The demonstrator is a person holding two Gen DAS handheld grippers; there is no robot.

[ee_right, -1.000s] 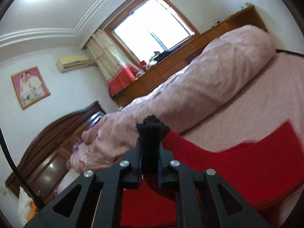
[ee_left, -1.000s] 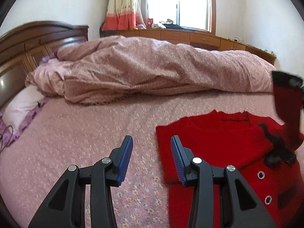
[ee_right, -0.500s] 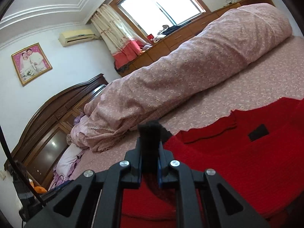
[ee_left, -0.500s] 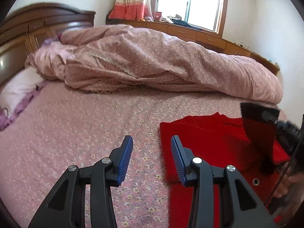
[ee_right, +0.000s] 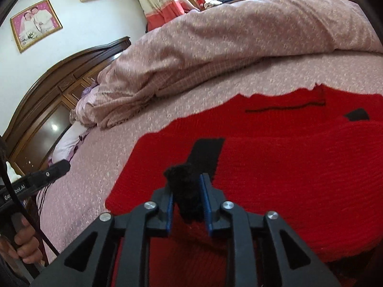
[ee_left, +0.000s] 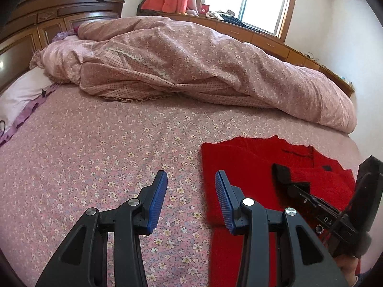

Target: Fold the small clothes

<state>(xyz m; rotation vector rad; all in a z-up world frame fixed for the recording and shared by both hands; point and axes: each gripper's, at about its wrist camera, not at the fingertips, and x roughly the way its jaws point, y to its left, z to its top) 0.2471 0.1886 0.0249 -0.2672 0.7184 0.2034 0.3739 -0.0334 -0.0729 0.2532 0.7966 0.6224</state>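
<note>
A small red knitted sweater (ee_left: 241,167) with black trim lies on the pink flowered bedsheet (ee_left: 95,157). My left gripper (ee_left: 191,186) is open and empty, its right finger over the sweater's left edge. My right gripper (ee_right: 186,186) holds the sleeve's black cuff (ee_right: 185,191) between its blue pads, low over the sweater's body (ee_right: 287,167); the pads stand slightly apart around the cuff. The right gripper also shows in the left wrist view (ee_left: 284,181), resting on the sweater.
A rumpled pink duvet (ee_left: 191,64) lies across the far side of the bed. A wooden headboard (ee_left: 47,21) and a white pillow (ee_left: 21,91) are at the left. The bed's right edge is close to the sweater.
My right gripper has carried the sleeve cuff down and left onto the sweater's body, and its pads have parted slightly. The left gripper stayed open and tilted down towards the sheet.
</note>
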